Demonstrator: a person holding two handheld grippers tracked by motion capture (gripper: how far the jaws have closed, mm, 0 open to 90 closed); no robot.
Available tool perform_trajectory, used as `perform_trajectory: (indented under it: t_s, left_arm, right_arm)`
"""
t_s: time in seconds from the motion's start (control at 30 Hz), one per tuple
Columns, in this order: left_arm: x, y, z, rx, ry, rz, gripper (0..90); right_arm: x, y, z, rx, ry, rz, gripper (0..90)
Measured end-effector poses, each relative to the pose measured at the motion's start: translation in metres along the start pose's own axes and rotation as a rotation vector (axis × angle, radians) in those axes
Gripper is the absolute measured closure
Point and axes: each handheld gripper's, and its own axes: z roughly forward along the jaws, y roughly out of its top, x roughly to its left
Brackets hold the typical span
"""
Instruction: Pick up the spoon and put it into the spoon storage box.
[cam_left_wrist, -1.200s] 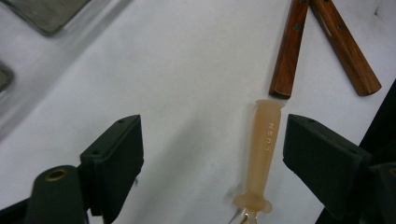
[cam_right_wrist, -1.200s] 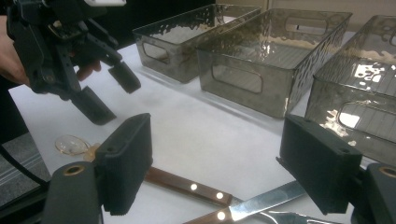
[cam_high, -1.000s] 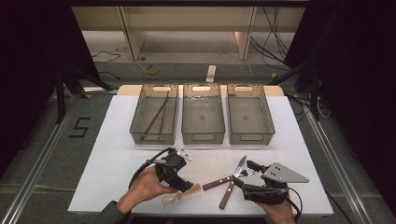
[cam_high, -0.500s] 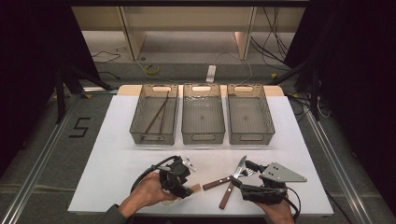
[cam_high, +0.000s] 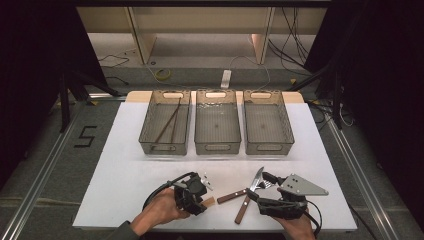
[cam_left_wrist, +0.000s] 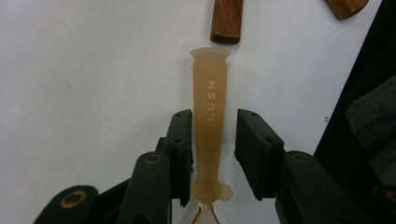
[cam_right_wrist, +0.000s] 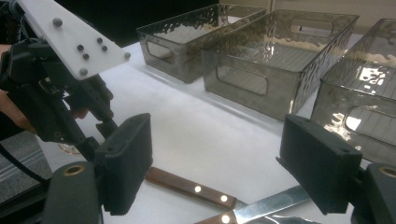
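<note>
Jaws of our left gripper (cam_left_wrist: 213, 154) have been closing around the tan handle (cam_left_wrist: 209, 116) near the table's front edge, pads not yet pressing; we square up, then clamp, right gripper (cam_right_wrist: 224, 163) idle and agape.

Three clear plastic bins (cam_high: 217, 127) stood in a row at the far side of the one white table (cam_high: 115, 170). Two thin brown sticks (cam_high: 167, 121), apparently chopsticks, lay in the left bin. Two wooden-handled knives (cam_high: 243, 206) lay crossed near the front edge. One pale tan handle (cam_left_wrist: 209, 116) lay beside them. Two hand-held grippers were there, the left gripper (cam_high: 196, 191) and the right gripper (cam_high: 270, 192), each with two black jaws.
</note>
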Motion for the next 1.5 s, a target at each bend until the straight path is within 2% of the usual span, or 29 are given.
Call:
perform_trajectory:
  t_s: [0.17,0.4,0.57,0.67,0.77,0.93,1.13,1.5]
  left_arm:
    - [-0.003,0.001,0.003,0.021,0.028,0.024,69.6]
    - [-0.003,0.0,0.004,0.013,0.04,0.04,74.0]
    - [-0.002,0.0,0.003,0.014,0.034,0.036,75.4]
    - [0.0,-0.001,0.003,0.008,0.018,0.017,75.8]
    - [0.002,-0.001,0.002,0.012,0.022,0.021,76.0]
    - [0.008,-0.002,-0.005,-0.023,0.025,-0.015,76.3]
    - [0.02,-0.005,-0.016,-0.065,0.007,-0.058,76.5]
    - [0.032,-0.008,-0.036,-0.164,-0.032,-0.122,76.5]
  right_arm:
    - [0.0,0.0,0.0,0.001,0.0,0.0,26.0]
    - [0.0,0.0,0.0,0.001,-0.001,0.0,26.0]
    - [0.0,0.0,0.0,0.001,0.0,0.0,26.0]
    - [0.0,0.0,0.0,0.0,-0.001,0.001,26.0]
    - [0.0,0.0,-0.001,-0.001,0.0,0.002,26.0]
    - [0.0,0.0,-0.001,-0.001,0.0,0.002,26.0]
    - [0.0,0.0,-0.001,-0.001,-0.001,0.002,26.0]
    - [0.0,0.0,0.0,0.001,-0.001,0.004,26.0]
